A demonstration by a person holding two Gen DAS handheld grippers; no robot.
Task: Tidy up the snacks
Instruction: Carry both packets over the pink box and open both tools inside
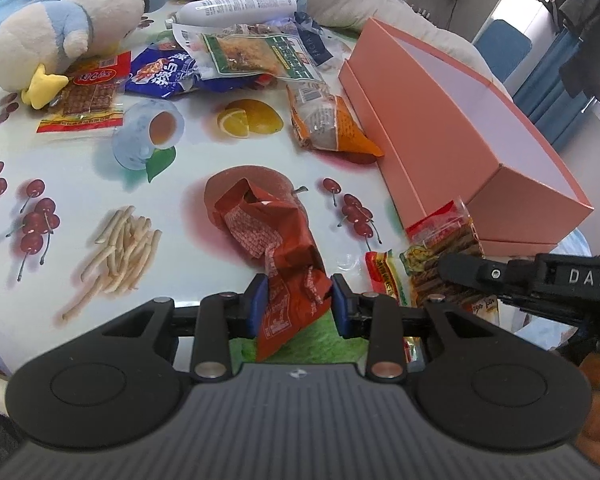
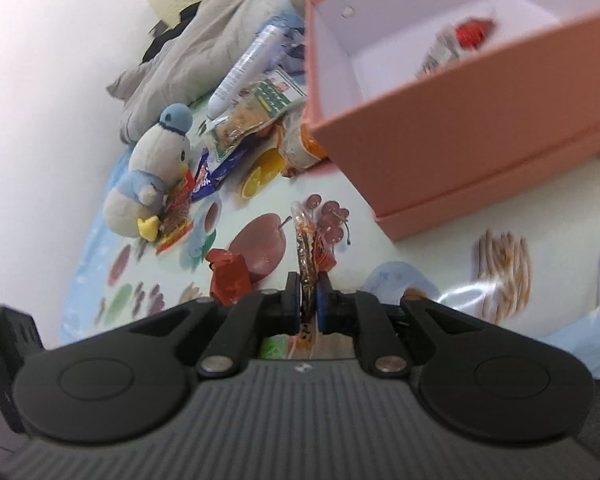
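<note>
My left gripper (image 1: 298,306) is shut on a crumpled red snack packet (image 1: 276,232), which trails forward over the fruit-print tablecloth (image 1: 80,168). My right gripper (image 2: 309,300) has its jaws closing tight on a flat clear packet of brown sticks (image 2: 305,240), held edge-on above the table. In the left wrist view that stick packet (image 1: 440,248) hangs from the right gripper (image 1: 460,272) beside the near corner of the open pink box (image 1: 440,128). From the right wrist, the pink box (image 2: 440,132) holds a snack with a red end (image 2: 456,46).
A plush duck (image 1: 72,40) lies at the far left by a red-yellow packet (image 1: 88,100). Blue (image 1: 164,74), green (image 1: 256,54) and orange (image 1: 328,120) packets and a white bottle (image 1: 236,8) crowd the far side. Grey bedding (image 2: 204,52) lies beyond.
</note>
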